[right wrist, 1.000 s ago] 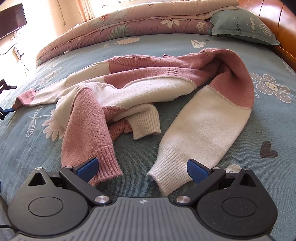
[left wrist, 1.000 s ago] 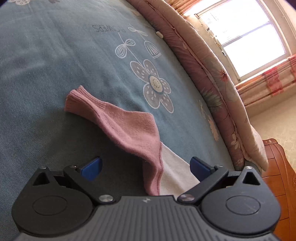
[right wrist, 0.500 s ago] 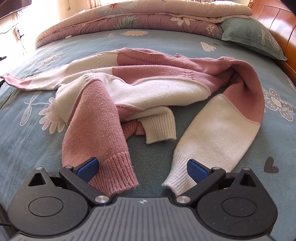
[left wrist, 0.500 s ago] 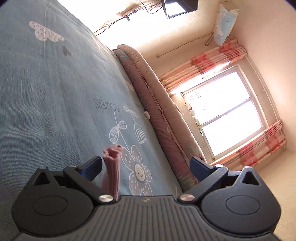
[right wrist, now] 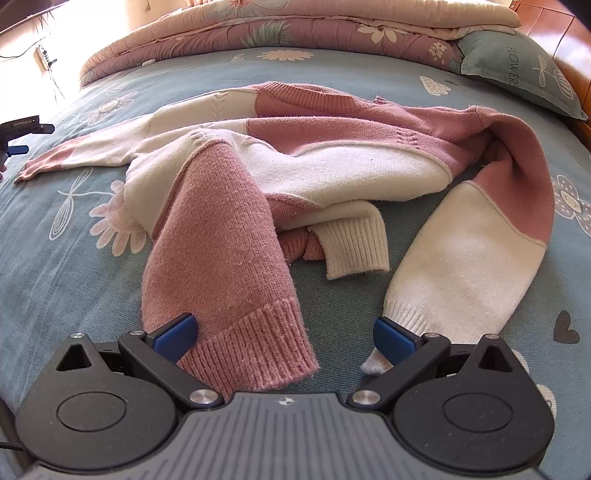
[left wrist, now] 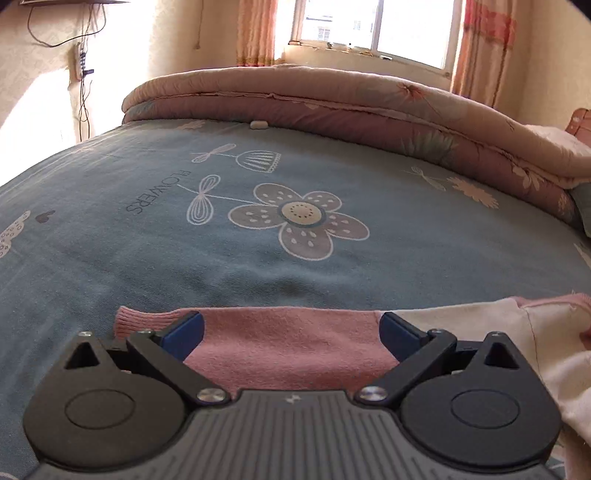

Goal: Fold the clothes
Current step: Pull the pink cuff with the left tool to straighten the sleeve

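Sweater [right wrist: 306, 162]: left sleeve [left wrist: 284, 343] newly laid flat on bed [left wrist: 147, 258]; left gripper [left wrist: 291, 332] and right gripper [right wrist: 284, 334] fingers released; spreading underway.

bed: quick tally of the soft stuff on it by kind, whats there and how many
sweater: 1
quilt: 1
pillow: 1
total: 3
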Demonstrator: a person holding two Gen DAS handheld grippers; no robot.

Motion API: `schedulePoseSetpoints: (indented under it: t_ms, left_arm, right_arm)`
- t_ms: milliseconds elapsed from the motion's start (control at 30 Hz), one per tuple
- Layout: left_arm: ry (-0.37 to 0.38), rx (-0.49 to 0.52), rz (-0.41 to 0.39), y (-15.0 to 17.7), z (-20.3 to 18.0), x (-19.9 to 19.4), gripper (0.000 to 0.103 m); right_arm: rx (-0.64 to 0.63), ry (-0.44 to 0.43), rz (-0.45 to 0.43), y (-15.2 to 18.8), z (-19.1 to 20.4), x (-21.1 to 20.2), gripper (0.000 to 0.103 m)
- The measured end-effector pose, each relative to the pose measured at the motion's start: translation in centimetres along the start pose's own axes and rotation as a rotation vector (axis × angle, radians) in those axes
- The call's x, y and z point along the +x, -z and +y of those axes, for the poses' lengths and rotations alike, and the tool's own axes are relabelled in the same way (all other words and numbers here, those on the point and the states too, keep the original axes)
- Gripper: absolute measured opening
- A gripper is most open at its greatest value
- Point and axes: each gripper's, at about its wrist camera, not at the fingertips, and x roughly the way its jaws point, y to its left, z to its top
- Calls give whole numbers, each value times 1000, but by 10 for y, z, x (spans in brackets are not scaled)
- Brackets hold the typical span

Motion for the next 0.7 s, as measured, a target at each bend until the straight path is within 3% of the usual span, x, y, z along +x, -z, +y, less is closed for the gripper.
schedulePoseSetpoints:
  t_ms: [100,200,267,367,467,700]
  left_arm:
    - [-34,45,80,13,-20,16,101]
    - [-65,-51,108,25,1,23,103]
    - [-102,-76,131,26,8,16,103]
    - [-142,-32,160,21,5,-4,102]
    - [-109,-9,144,15,-3,-30,102]
    - [59,-23,155,2,-52,-102,102]
  right_arm:
    - [19,-11,12,2,-2,4,103]
    - [25,-27,25,6,-3,10,103]
    - [10,-31,29,9,-1,13,103]
    - [-15,-15,11,14,4,16,103]
    - [-3,-7,-40,20,4,18,103]
    - [-29,-32,-93,26,1,16,103]
